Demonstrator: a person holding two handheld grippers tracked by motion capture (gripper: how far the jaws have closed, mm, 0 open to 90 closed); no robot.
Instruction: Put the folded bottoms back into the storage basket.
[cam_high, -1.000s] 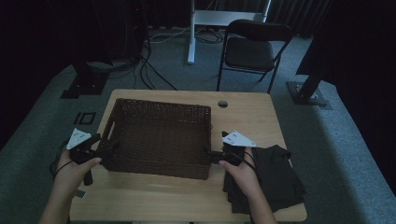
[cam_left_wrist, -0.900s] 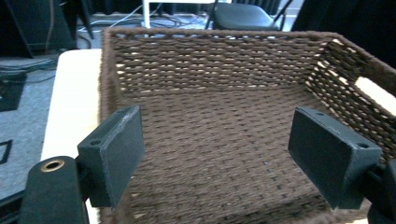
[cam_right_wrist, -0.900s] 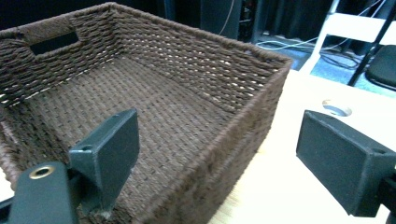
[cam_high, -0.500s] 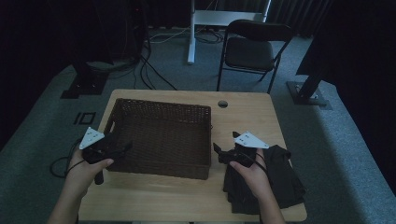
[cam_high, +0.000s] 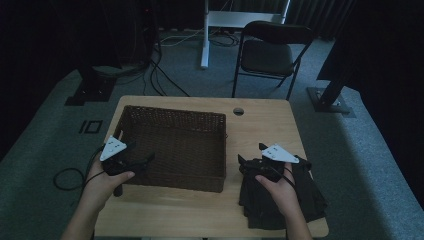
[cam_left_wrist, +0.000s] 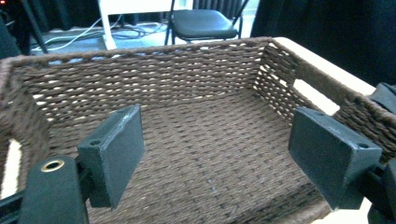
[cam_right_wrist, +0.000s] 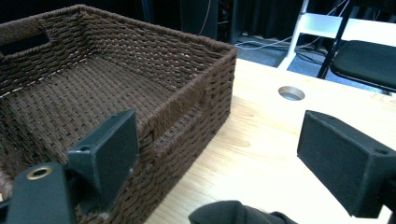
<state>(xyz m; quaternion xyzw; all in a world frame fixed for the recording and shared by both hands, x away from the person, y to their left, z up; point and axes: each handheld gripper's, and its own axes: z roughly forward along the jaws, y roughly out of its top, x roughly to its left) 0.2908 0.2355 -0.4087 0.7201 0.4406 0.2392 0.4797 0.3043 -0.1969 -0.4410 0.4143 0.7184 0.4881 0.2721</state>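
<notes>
Nearest you, a pile of dark cloth (cam_high: 280, 197) lies on the near right part of the counter (cam_high: 260, 125), reaching to its near edge. Your right hand (cam_high: 277, 187) rests over that pile and holds the right tongs (cam_high: 243, 165) just above the pile's left side, pointing left toward the basket (cam_high: 175, 145). In the right gripper view those tongs (cam_right_wrist: 219, 154) stand wide with nothing between them; a fold of the cloth (cam_right_wrist: 233, 214) shows just below them, apart from the pads, and the basket's right wall (cam_right_wrist: 196, 112) lies just ahead.

On the near left, your left hand (cam_high: 107, 177) holds the left tongs (cam_high: 147, 160) at the basket's near left corner, pointing right over its rim. The left gripper view shows them (cam_left_wrist: 217, 158) wide as well, holding nothing, with the bare woven floor (cam_left_wrist: 210, 154) of the basket beneath and between them. A cable (cam_high: 67, 177) trails from this gripper off the left edge of the counter.

The basket, brown and woven, sits left of centre on the counter, just left of the cloth and apart from it. Beyond it, a round hole (cam_high: 238, 111) sits in the far part of the counter. Farther off, a dark folding chair (cam_high: 267, 55) stands on the grey floor, with cables lying near a white table leg (cam_high: 204, 35).
</notes>
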